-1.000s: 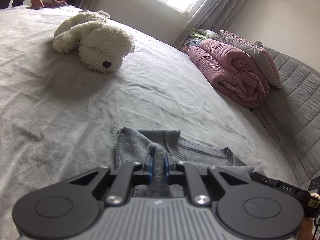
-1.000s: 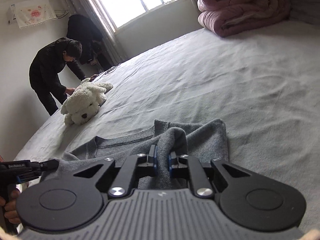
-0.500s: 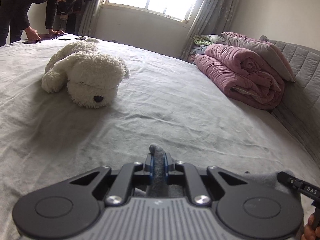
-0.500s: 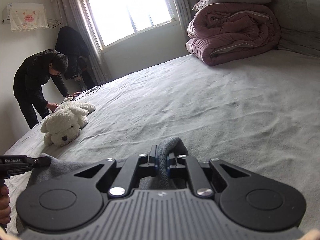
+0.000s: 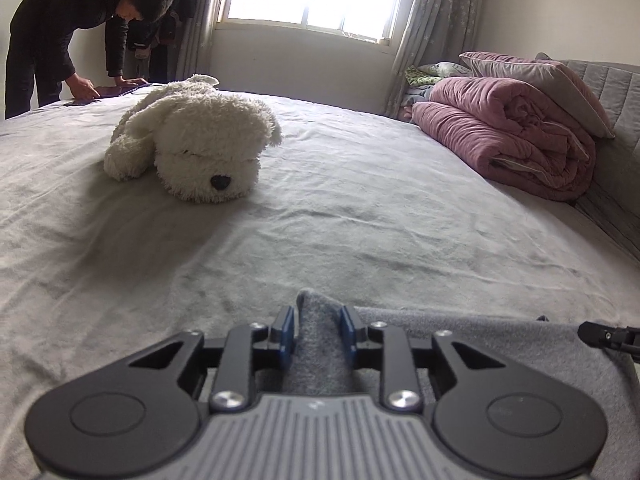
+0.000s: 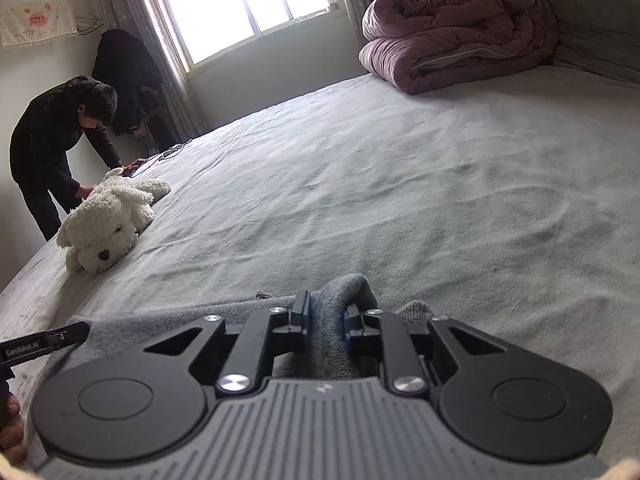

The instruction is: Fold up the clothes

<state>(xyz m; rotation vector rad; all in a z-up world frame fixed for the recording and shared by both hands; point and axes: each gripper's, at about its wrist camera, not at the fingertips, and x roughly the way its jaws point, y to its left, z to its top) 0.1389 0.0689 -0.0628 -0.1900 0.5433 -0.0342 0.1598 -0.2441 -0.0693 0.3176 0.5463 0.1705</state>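
Observation:
A grey knit sweater (image 5: 480,336) lies low on the grey bed sheet (image 5: 380,208), right in front of both grippers. My left gripper (image 5: 317,330) is shut on an upright fold of it, which fills the gap between the blue pads. In the right wrist view my right gripper (image 6: 326,320) is shut on another bunched fold, and the sweater (image 6: 160,324) stretches away to the left. The other gripper's tip shows at the edge of each view; the rest of the sweater is hidden beneath the grippers.
A white plush dog (image 5: 200,140) lies on the bed to the far left. A rolled pink quilt (image 5: 512,132) with a pillow sits against the grey headboard (image 5: 612,92) at the right. A person in black (image 5: 72,28) bends over the bed's far edge.
Both grippers have carried the sweater forward and down towards the sheet; the collar and body seen earlier are now hidden. The left gripper's pads stand a little wider apart on the fold.

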